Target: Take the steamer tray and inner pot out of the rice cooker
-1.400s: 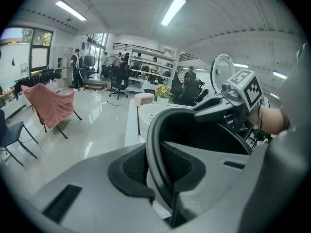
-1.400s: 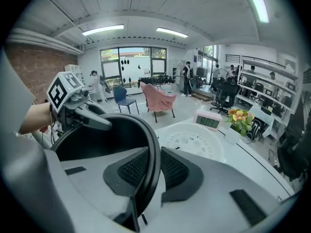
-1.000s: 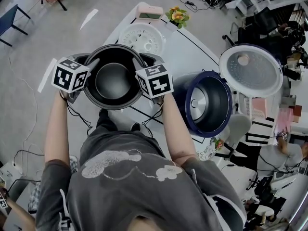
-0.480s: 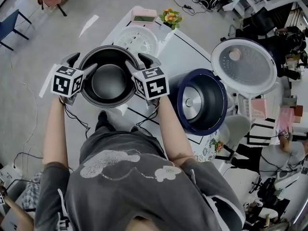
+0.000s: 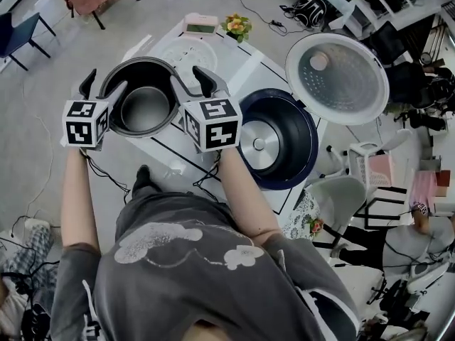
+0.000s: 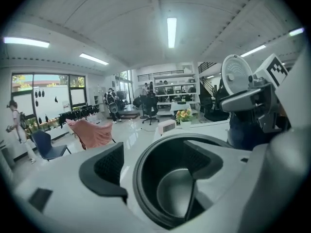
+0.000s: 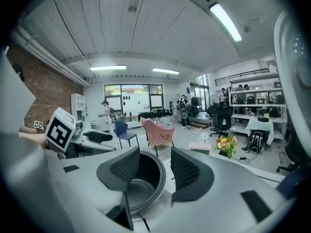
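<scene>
left hand-held gripper [image 5: 103,89], right hand-held gripper [image 5: 190,84] — jaws just opened, clear of inner pot [image 5: 146,112]; rim part-hidden.

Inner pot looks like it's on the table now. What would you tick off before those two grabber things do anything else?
1. Inner pot out of the rice cooker, upright on the table: ok.
2. Steamer tray out too, lying on the table beyond the pot: ok.
3. Left gripper: jaws have just been opening, pads off the pot's rim: ok.
4. Right gripper: jaws have just been opening, pads off the rim: ok.
5. Cooker's inside empty, lid up: ok.
6. Pot standing well in from the table's edge: cannot tell.
</scene>
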